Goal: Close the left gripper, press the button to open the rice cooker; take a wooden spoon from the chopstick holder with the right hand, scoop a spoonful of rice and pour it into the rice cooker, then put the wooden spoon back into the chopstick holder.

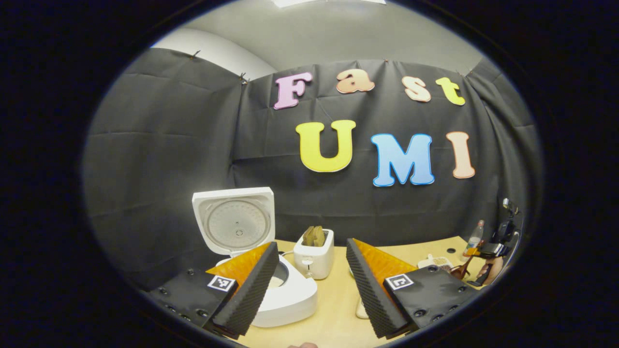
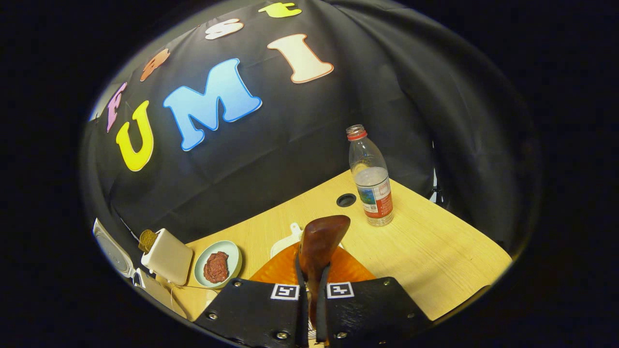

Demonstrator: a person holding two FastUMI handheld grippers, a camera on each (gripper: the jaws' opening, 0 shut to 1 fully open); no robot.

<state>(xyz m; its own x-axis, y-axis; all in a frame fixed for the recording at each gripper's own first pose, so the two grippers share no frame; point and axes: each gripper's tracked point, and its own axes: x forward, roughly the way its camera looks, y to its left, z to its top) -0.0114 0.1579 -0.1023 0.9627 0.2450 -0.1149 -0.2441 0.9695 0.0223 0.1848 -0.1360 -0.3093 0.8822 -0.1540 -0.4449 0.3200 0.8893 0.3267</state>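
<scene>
Gripping glossy rounded wooden spoon [image 2: 319, 246], seemingly empty.

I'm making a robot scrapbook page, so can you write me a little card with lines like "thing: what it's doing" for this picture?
rice cooker: lid up, pot open
left gripper: open, holding nothing, near the cooker
right gripper: shut on the wooden spoon
wooden spoon: sticking up between the fingers, over the table
toaster: bread inside, beside the cooker
plate: holds something brown, next to the toaster
water bottle: upright, red cap on
table: light wood
</scene>
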